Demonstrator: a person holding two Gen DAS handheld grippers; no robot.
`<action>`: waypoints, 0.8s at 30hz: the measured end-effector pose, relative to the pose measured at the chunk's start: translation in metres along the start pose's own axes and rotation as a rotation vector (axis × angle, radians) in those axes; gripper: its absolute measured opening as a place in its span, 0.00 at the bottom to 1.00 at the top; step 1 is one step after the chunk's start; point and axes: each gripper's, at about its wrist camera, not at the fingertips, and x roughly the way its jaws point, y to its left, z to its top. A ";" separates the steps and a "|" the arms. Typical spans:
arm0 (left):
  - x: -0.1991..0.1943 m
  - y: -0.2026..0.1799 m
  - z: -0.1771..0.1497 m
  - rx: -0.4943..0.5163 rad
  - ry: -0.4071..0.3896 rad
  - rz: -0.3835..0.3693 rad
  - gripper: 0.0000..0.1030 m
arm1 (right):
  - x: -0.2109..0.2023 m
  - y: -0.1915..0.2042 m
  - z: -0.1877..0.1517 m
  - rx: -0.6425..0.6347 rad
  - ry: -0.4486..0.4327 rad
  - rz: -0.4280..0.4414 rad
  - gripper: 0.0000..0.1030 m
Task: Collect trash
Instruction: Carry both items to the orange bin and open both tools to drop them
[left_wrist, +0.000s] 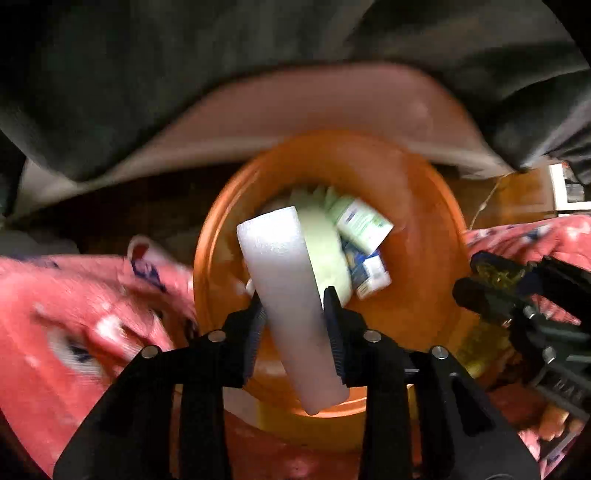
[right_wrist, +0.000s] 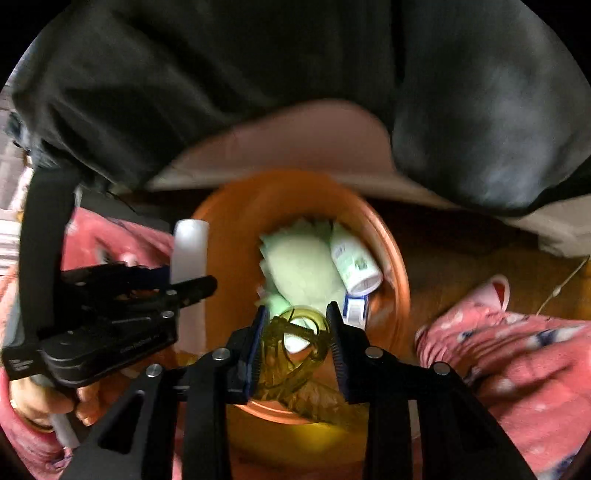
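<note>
Bin (left_wrist: 207, 266): orange, round and open-topped, standing on a dark floor against a pink patterned blanket (left_wrist: 74, 314). It already holds a pale green wad (right_wrist: 299, 266), a white bottle (right_wrist: 354, 264) and small boxes (left_wrist: 369, 273).

Foam (left_wrist: 284, 295): a white block standing between the fingers of the left claw (left_wrist: 295, 314), its far end over the bin's mouth. It looks very light and stiff, but easy to dent or crumble. Hold it on the two broad flat faces near the middle, with gentle pressure.

Left claw: part-spread around the foam. The far finger lies against one face, but motion blur hides whether the near one presses on it, so I cannot tell if the block is pinched or already slipping free.

Wrapper (right_wrist: 295, 350): a crumpled, see-through yellow-green plastic piece between the fingers of the right claw (right_wrist: 297, 321), just above the bin's near rim. It looks almost weightless, soft, springy and slick, and may cling to a pad instead of dropping. Pinch it at the thickest bunched part, never a single loose edge.

Right claw: part-spread, with the wrapper filling the gap. One edge lies on the left pad, and I cannot tell whether it is gripped.

Step in hand: probably dropping both pieces into the bin.

Risk: the light pieces could catch on the rim or drift outside.
</note>
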 end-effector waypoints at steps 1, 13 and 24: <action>0.001 0.002 0.001 -0.012 0.001 0.003 0.40 | 0.003 -0.002 0.000 0.007 0.007 -0.016 0.57; -0.012 0.007 0.003 -0.042 -0.045 -0.001 0.62 | -0.002 -0.017 0.001 0.080 -0.020 0.003 0.62; -0.026 -0.001 -0.002 -0.008 -0.107 0.037 0.62 | -0.020 -0.016 0.000 0.076 -0.076 -0.002 0.62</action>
